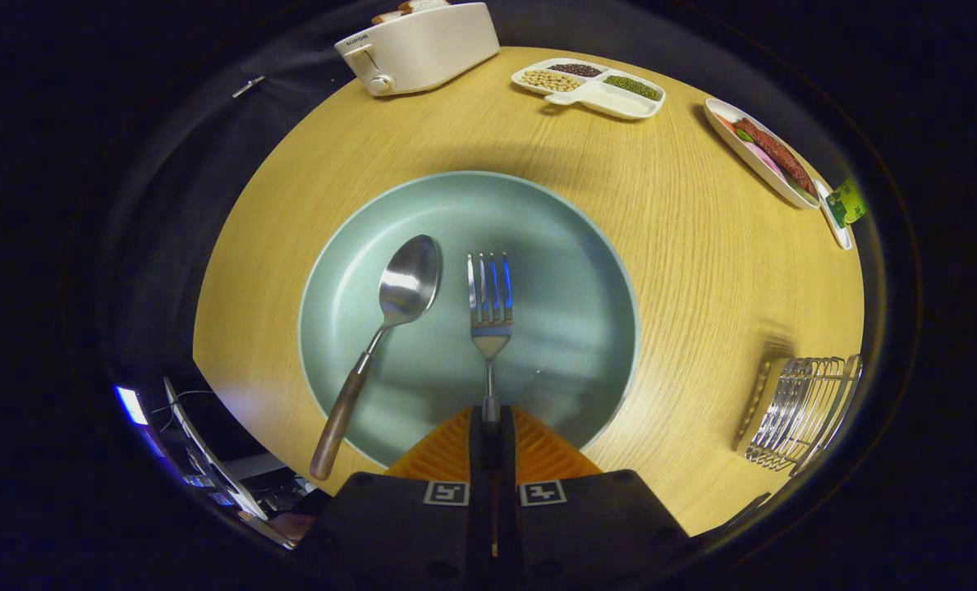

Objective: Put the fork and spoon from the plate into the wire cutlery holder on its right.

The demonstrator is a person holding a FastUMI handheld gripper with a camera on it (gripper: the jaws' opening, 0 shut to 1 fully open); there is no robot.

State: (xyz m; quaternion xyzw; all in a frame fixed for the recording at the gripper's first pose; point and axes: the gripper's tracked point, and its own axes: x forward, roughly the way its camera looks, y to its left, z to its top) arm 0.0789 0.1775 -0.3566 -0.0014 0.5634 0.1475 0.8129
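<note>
My fingers [491, 423] are clamped on the fork [490, 308] handle low over the plate [587, 271]; such a thin grip could let it swivel before the wire cutlery holder [800, 414].

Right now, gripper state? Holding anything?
Gripper: shut on the fork, fingers clamped on its handle over the plate. Spoon lies untouched beside it.

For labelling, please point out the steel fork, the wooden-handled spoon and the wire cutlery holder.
Steel fork [490, 305]: gripper view, tines' base.
Wooden-handled spoon [409, 281]: gripper view, bowl.
Wire cutlery holder [800, 412]: gripper view, wire loops.
</note>
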